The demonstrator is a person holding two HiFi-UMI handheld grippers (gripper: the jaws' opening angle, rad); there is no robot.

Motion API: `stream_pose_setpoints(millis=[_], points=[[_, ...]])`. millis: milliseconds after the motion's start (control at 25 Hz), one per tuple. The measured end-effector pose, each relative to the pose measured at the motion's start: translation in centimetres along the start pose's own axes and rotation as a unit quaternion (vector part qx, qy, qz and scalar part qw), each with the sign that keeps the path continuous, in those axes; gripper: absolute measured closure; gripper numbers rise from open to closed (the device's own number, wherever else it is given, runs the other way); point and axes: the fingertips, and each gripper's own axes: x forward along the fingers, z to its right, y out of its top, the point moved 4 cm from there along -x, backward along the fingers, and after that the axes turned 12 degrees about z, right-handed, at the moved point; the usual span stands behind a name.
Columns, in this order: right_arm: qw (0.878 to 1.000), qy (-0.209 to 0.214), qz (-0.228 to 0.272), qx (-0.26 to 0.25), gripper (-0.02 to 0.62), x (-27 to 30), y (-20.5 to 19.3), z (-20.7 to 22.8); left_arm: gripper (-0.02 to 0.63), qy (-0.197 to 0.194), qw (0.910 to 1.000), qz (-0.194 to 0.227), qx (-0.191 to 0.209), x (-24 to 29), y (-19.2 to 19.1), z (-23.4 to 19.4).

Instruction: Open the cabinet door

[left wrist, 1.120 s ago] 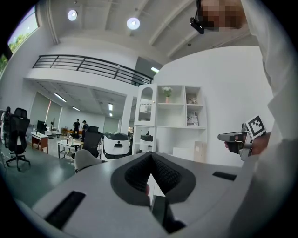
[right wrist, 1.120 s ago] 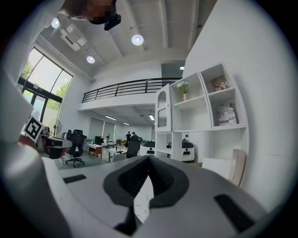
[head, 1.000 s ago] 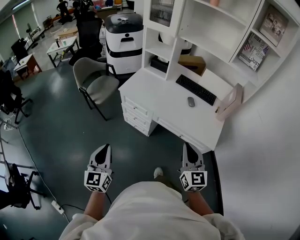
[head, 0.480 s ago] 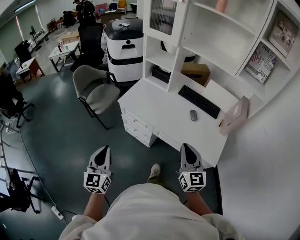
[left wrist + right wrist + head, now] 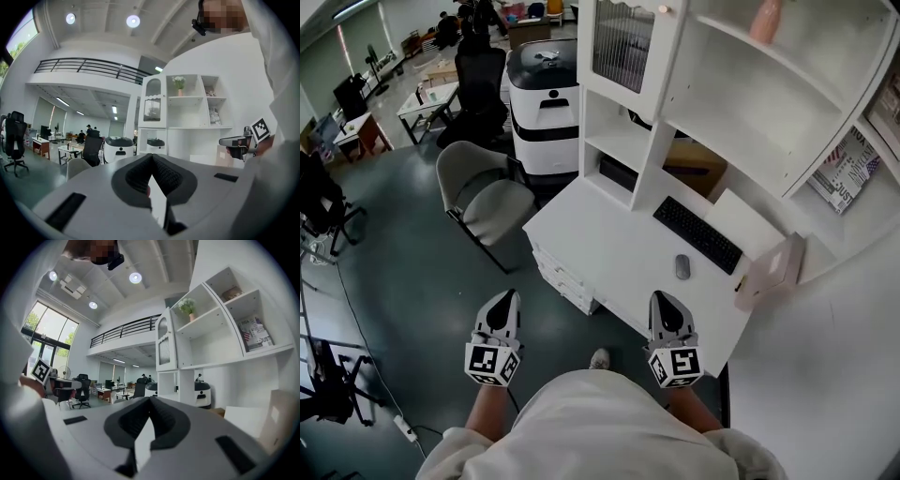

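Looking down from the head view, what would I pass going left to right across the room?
First the grey padded chair, then the black flat keyboard, the pale pinkish board standing on edge, and the stars-and-stripes magazine.

a black keyboard (image 5: 697, 234) is laid on the white desk (image 5: 600, 239), and a grey mouse (image 5: 682, 267) is placed just beside it. a pale board (image 5: 773, 272) is propped at the desk's right end. a grey chair (image 5: 487, 197) is set left of the desk, with a white-and-black machine (image 5: 546, 103) behind it. a cardboard box (image 5: 698, 169) is tucked behind the keyboard. a magazine (image 5: 846, 173) is shelved at the right.
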Motion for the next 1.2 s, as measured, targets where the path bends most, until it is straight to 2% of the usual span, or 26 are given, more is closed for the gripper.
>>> stream_pose_setpoints(millis=[160, 520, 840, 1000, 1040, 1120, 1200], points=[[1.000, 0.011, 0.005, 0.000, 0.592, 2.7, -0.2, 2.1, 0.607, 0.006, 1.0000, 0.001, -0.003, 3.1, -0.8, 0.4], [1.000, -0.001, -0.009, 0.002, 0.592, 6.0, -1.0, 4.0, 0.607, 0.000, 0.9999, -0.009, -0.014, 7.1, -2.0, -0.9], [0.999, -0.052, -0.004, -0.008, 0.592, 8.6, -0.4, 2.9, 0.607, -0.056, 0.9981, -0.009, -0.023, 11.9, -2.1, -4.1], [0.997, -0.073, -0.005, -0.010, 0.592, 9.7, -0.4, 2.3, 0.606, -0.078, 0.9967, 0.004, -0.023, 14.1, -1.4, -5.5], [0.997, -0.077, -0.006, -0.009, 0.592, 9.8, -0.4, 2.2, 0.596, -0.083, 0.9962, 0.008, -0.024, 14.5, -1.2, -5.7], [0.996, -0.083, -0.007, -0.009, 0.592, 10.0, -0.5, 2.0, 0.463, -0.092, 0.9952, 0.013, -0.033, 15.2, -0.8, -6.0], [0.996, -0.087, -0.006, -0.011, 0.592, 10.2, -0.4, 2.0, 0.414, -0.093, 0.9947, 0.016, -0.041, 15.6, -0.5, -6.2]])
